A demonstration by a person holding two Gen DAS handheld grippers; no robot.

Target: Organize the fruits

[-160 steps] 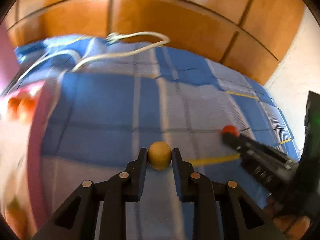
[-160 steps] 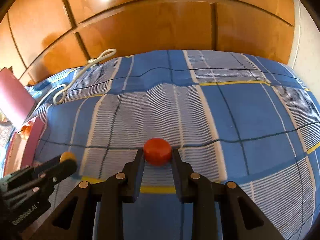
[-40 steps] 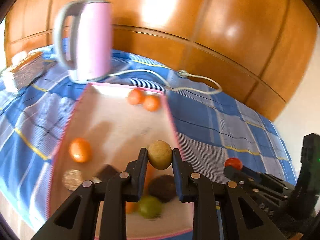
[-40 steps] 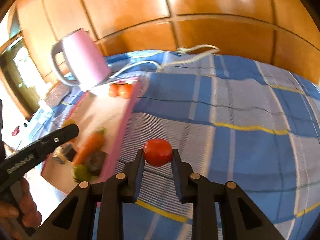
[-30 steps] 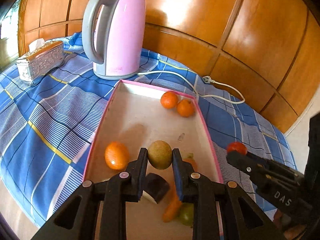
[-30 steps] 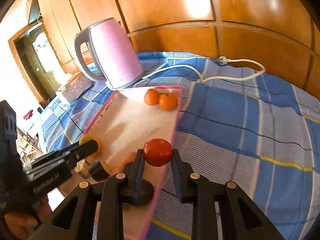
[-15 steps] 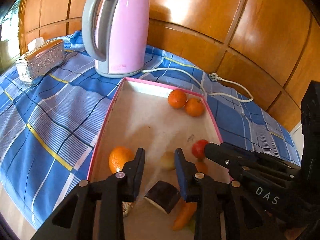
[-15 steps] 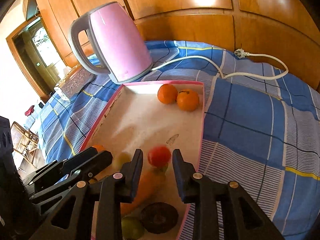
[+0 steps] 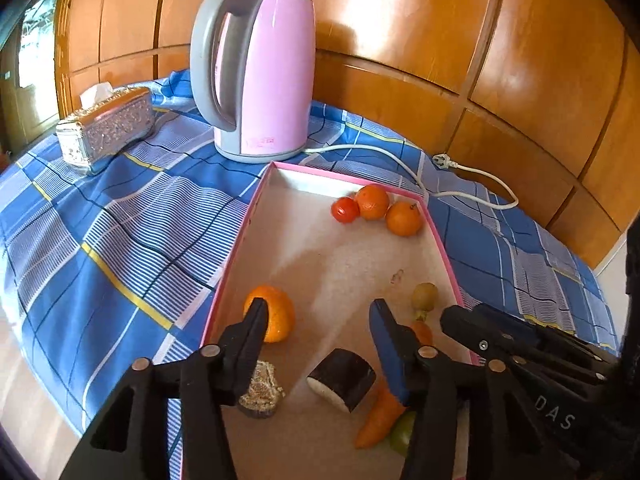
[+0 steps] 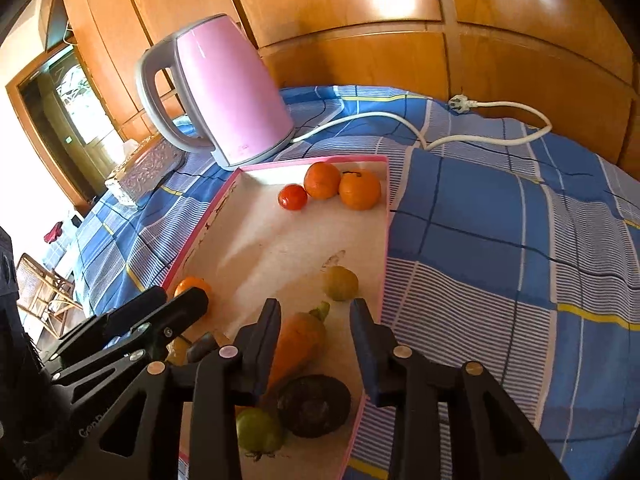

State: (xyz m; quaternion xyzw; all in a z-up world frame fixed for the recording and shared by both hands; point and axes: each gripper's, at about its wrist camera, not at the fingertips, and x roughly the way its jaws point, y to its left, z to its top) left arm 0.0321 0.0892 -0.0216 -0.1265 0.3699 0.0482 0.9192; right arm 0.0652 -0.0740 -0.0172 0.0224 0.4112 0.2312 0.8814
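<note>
Left wrist view: the left tongs (image 9: 318,312) have just been spreading and hang released, nothing between them, over the pink tray (image 9: 440,242); the right tongs (image 10: 316,312) have likewise just let go. The tomato (image 9: 345,209) lies beside two oranges, the tan fruit (image 10: 340,282) near the rim. Both look light, round, likely to roll, the tomato bruisable: take them across the middle.

The pink-rimmed tray (image 9: 236,248) holds three oranges (image 9: 404,218), one red tomato (image 9: 345,210), one yellow-green round fruit (image 9: 425,296), one carrot (image 10: 298,344), one green tomato (image 10: 258,428), one dark avocado (image 10: 314,404) and one dark cut piece (image 9: 342,380). On the checked cloth at upper left stand one pink kettle (image 9: 264,76) and one silver tissue box (image 9: 106,128). Two claws show, left (image 9: 316,312) and right (image 10: 314,312).
</note>
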